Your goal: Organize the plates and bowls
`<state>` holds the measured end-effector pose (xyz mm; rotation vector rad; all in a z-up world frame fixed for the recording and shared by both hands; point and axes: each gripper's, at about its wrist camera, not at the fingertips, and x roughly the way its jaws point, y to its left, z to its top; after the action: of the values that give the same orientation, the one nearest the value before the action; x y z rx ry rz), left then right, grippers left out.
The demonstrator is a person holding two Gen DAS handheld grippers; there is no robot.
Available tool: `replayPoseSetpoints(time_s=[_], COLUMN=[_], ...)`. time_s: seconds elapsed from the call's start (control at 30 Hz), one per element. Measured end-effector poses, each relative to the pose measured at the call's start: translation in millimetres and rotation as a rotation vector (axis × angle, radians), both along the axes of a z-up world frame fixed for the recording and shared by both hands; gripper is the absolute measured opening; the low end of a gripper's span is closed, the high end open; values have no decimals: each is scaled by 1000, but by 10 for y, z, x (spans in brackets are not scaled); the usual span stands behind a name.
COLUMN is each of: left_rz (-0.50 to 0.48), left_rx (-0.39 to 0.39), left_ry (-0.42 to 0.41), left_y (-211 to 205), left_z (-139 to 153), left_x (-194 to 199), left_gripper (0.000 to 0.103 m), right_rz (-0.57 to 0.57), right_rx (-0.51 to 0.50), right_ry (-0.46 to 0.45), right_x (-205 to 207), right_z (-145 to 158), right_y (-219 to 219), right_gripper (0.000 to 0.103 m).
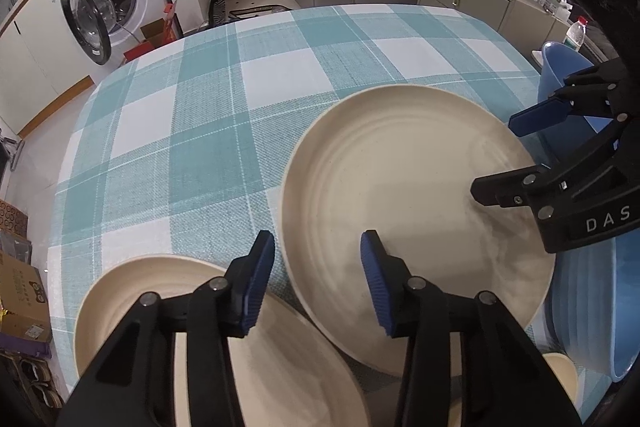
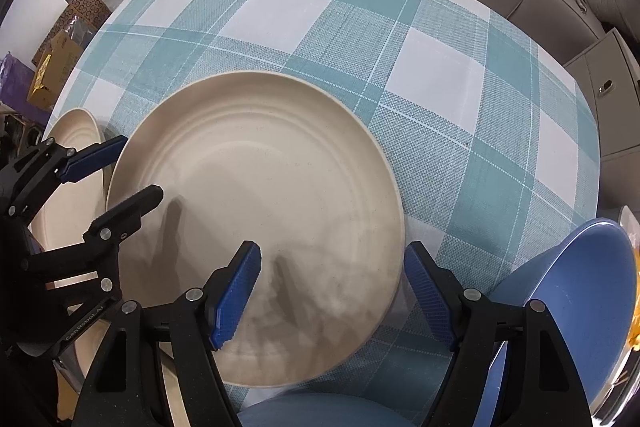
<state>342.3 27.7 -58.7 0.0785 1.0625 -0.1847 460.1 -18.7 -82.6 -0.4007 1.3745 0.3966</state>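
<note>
Black angular linkages carry ribbed blue pads on the left tool (image 1: 318,279) and right tool (image 2: 332,291), silver screws at joints, white "DAS" and "GenRobot.AI" lettering.

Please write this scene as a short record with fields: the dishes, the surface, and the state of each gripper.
surface: table with teal and white checked cloth
large plate: cream plate, lying flat on the cloth, empty
second plate: cream plate, to the left of the large one
blue dishes: blue bowl on the right, tilted
left gripper: open, above the gap between the two plates, holding nothing
right gripper: open, over the near edge of the large plate, holding nothing
</note>
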Motion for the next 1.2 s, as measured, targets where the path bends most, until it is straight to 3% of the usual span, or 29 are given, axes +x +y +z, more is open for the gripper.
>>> replayPoseSetpoints(time_s=[0.5, 0.57, 0.93, 1.2], left_rz=[-7, -5, 36, 12], left_rx=[1, -2, 8, 5], left_ry=[9, 10, -10, 20], left_y=[-8, -7, 12, -4], left_z=[-21, -20, -5, -62], left_x=[14, 14, 101, 64], left_gripper=[38, 38, 38, 38], right_rz=[4, 8, -19, 7], right_rx=[-64, -56, 0, -74], right_ry=[-2, 8, -5, -7], right_x=[16, 10, 91, 34], right_z=[-52, -56, -37, -47], right_y=[-13, 10, 18, -30], right_gripper=[75, 70, 69, 69])
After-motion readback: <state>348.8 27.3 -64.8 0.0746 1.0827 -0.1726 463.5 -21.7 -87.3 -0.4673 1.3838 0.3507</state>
